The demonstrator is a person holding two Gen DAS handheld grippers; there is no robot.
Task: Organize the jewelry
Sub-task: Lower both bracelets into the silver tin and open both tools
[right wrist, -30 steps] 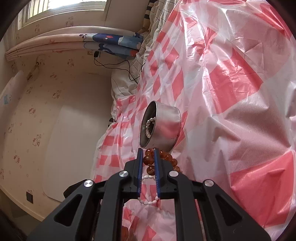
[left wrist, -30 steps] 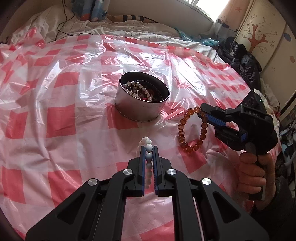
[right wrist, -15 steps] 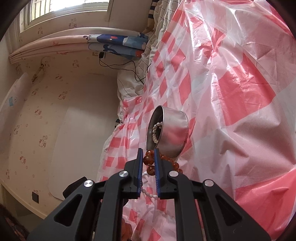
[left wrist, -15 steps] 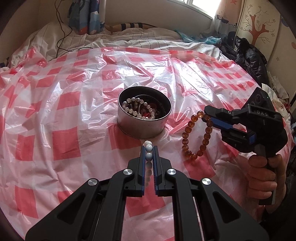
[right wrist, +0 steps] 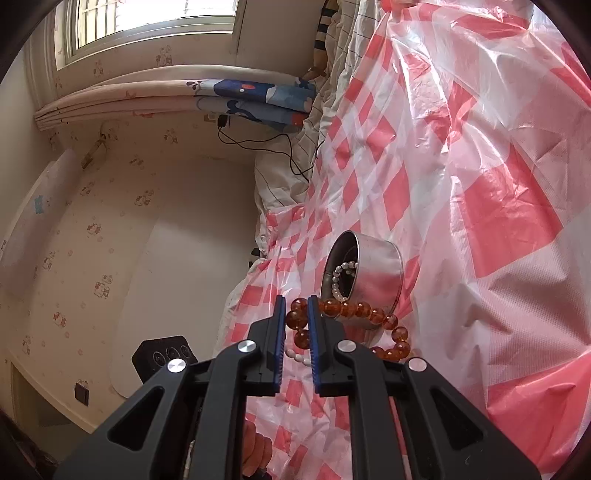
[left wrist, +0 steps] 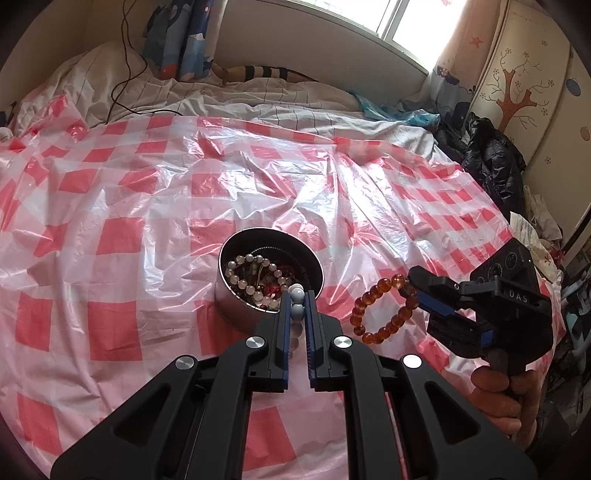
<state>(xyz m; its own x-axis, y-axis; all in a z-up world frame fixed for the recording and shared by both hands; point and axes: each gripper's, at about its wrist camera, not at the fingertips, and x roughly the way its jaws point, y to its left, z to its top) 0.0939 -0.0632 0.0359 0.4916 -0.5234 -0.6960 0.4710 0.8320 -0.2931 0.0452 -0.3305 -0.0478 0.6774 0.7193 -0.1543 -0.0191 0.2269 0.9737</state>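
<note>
The left tongs [left wrist: 297, 306] are clenched on a white bead bracelet [left wrist: 297, 312]: pale round beads sit pinched between the blue-lined fingers [left wrist: 283, 325], two of them stacked at the tips and more trailing down between the fingers. The tips hang over the near rim of a round metal tin [left wrist: 236, 314], which stands upright on the bed. Inside the tin lie other pieces, among them a ring of pearly beads [left wrist: 236, 275] and something red.

The right tongs [right wrist: 297, 317] grasp an amber bead bracelet [right wrist: 364, 310]. A few of its brown-orange beads are caught between the fingers, and the rest of the loop hangs free to one side, clear of the bed cover. In the left wrist view this bracelet [left wrist: 382, 314] dangles just beside the tin, to the right of it, apart from its wall. A hand [left wrist: 506, 395] wraps the black handle below the right tongs [left wrist: 413, 286].

Under all of it a crinkled red-and-white checked plastic sheet [left wrist: 122, 236] covers the bed. Past the sheet's far edge lies striped white bedding [left wrist: 288, 99], with a black cable [left wrist: 125, 70] running across it. A blue patterned curtain [left wrist: 177, 40] hangs at the back below a bright window [left wrist: 406, 18]. A dark jacket [left wrist: 491, 158] is heaped at the right, by a cabinet painted with a red tree [left wrist: 513, 92].
</note>
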